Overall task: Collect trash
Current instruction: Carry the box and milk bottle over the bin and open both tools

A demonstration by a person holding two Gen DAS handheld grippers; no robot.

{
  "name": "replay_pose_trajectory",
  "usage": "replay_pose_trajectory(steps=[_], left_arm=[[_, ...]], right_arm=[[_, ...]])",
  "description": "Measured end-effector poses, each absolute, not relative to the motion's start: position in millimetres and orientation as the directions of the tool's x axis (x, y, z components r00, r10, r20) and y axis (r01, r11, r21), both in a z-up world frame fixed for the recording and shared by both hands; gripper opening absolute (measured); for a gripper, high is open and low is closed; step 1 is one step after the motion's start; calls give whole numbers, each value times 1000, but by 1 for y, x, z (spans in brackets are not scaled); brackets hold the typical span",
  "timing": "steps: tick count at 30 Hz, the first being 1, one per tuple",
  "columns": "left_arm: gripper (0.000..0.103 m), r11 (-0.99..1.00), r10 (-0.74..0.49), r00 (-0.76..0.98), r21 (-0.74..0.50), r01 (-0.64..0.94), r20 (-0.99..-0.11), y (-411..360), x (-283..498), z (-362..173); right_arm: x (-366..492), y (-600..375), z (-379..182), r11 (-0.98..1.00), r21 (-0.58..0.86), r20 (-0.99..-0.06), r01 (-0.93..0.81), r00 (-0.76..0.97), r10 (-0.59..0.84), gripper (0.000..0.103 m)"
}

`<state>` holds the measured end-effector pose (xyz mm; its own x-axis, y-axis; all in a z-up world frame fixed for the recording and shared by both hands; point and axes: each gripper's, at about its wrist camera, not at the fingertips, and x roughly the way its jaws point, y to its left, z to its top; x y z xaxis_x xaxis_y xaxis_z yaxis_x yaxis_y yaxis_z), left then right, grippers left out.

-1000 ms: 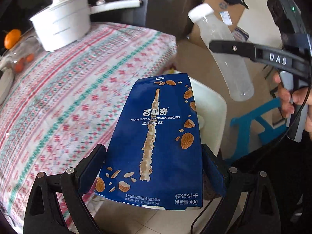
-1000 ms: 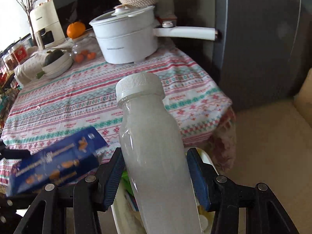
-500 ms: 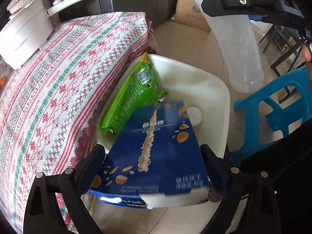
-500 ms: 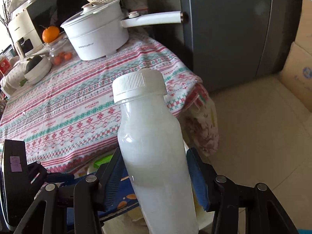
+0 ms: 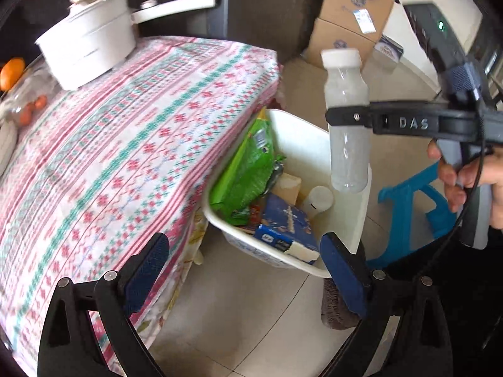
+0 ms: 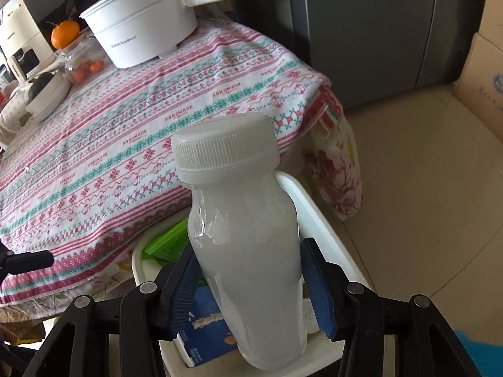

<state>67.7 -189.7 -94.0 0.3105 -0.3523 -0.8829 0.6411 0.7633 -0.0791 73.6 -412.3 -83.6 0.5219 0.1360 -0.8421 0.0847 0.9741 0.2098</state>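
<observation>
Now the right gripper [image 6: 251, 286] clamps a capped, cloudy bottle [image 6: 245, 260] upright, directly above the white bin [image 5: 342, 216] beside the table, presumably so it will drop straight in. Ahead of the left gripper [image 5: 245, 279], whose jaws stand wide with nothing between them, the blue box [image 5: 286, 229] lies in the bin against a green bag [image 5: 248, 169].
</observation>
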Motion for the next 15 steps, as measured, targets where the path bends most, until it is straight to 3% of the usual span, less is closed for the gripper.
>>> replay_pose_trajectory(steps=[9, 11, 15], left_arm=[[98, 854, -337, 372, -114, 508, -865, -148, 58, -86], [99, 869, -332, 393, -116, 482, -857, -142, 55, -83], [101, 890, -340, 440, -132, 437, -831, -129, 46, -70]], right_arm=[[78, -410, -108, 966, 226, -869, 127, 474, 141, 58], [75, -410, -102, 964, 236, -856, 120, 496, 147, 81], [60, -401, -81, 972, 218, -829, 87, 542, 137, 84]])
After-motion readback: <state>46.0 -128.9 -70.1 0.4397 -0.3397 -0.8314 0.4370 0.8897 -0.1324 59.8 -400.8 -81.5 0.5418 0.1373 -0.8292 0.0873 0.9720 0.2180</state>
